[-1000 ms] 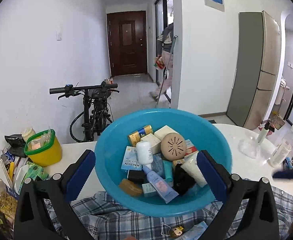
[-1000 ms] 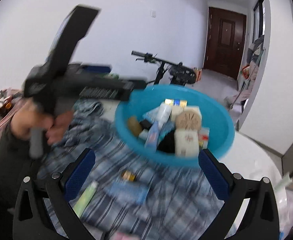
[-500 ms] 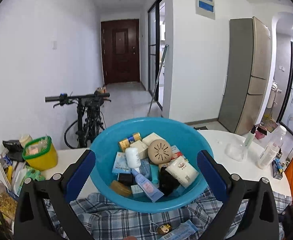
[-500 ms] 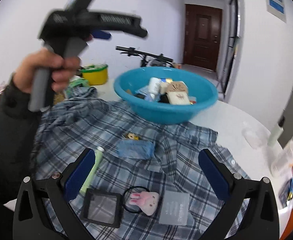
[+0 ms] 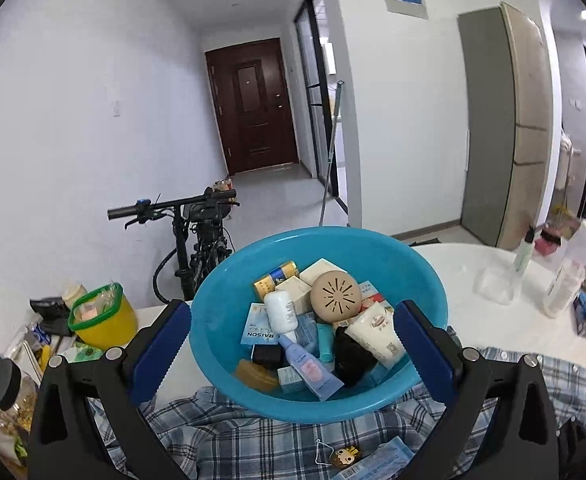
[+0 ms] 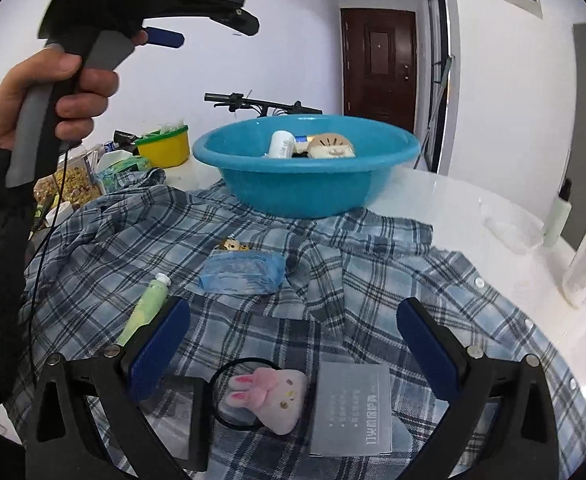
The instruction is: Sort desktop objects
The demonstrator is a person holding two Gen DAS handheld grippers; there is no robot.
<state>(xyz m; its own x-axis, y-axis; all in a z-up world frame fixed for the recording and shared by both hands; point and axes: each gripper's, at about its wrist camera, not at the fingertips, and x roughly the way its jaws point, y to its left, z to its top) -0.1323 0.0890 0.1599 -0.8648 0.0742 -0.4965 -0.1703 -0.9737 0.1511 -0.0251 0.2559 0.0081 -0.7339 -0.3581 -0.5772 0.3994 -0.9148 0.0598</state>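
Observation:
A blue basin (image 5: 229,344) holding several small toiletries stands on a plaid shirt (image 6: 373,280) on the white table. My left gripper (image 5: 293,354) is open and empty, raised in front of the basin; a hand (image 6: 53,92) holds its handle high at the left. My right gripper (image 6: 293,354) is open and empty, low over the shirt. Just ahead of it lie a pink bunny hair tie (image 6: 267,396), a grey packet (image 6: 351,408) and a black-framed square (image 6: 177,404). Farther on lie a green tube (image 6: 145,308), a blue packet (image 6: 243,272) and a small keychain (image 6: 233,245).
A yellow tub with a green rim (image 5: 101,320) and a jar (image 5: 9,388) crowd the table's left side. Bottles (image 5: 569,276) stand at the right on the white table (image 5: 493,320). A bicycle (image 5: 197,240) leans on the wall behind.
My right gripper has pulled back from the basin and dropped low over the shirt. My left gripper has risen and tilted up. A person in the hallway has gone from view.

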